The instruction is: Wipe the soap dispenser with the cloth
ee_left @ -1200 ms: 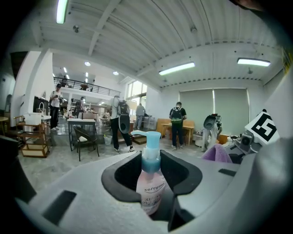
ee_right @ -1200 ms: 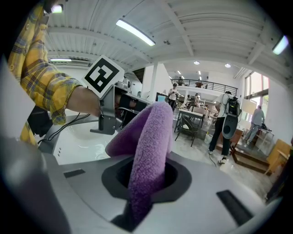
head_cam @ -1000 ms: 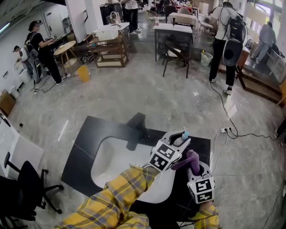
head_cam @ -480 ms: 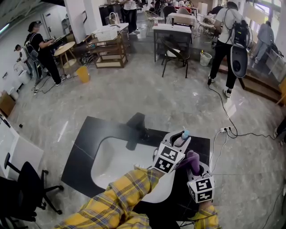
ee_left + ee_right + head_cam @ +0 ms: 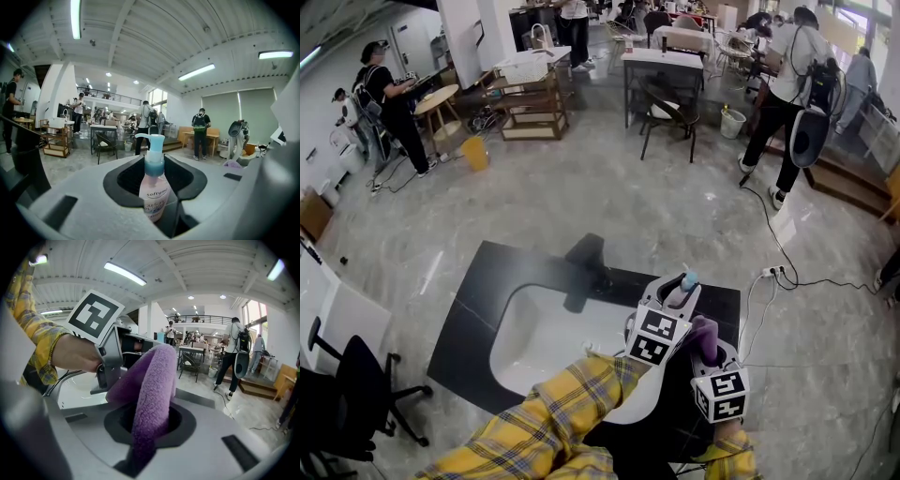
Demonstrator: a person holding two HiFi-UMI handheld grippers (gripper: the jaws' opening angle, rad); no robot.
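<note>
The soap dispenser, a pink bottle with a blue pump, stands upright between the jaws of my left gripper, which is shut on its body. In the head view its pump sticks up past the left gripper over the right end of the counter. My right gripper is shut on a purple fleece cloth that rises in a fold out of the jaws. In the head view the cloth lies against the left gripper's near side, just below the bottle. The bottle's lower part is hidden there.
A black counter holds a white sink basin with a black faucet. A cable and a power strip lie on the floor to the right. An office chair stands at the left. People, tables and chairs fill the far room.
The left gripper's marker cube has tilted and shifted slightly toward me. Both grippers stay where they were. In the background a person with a backpack has walked to the right.
</note>
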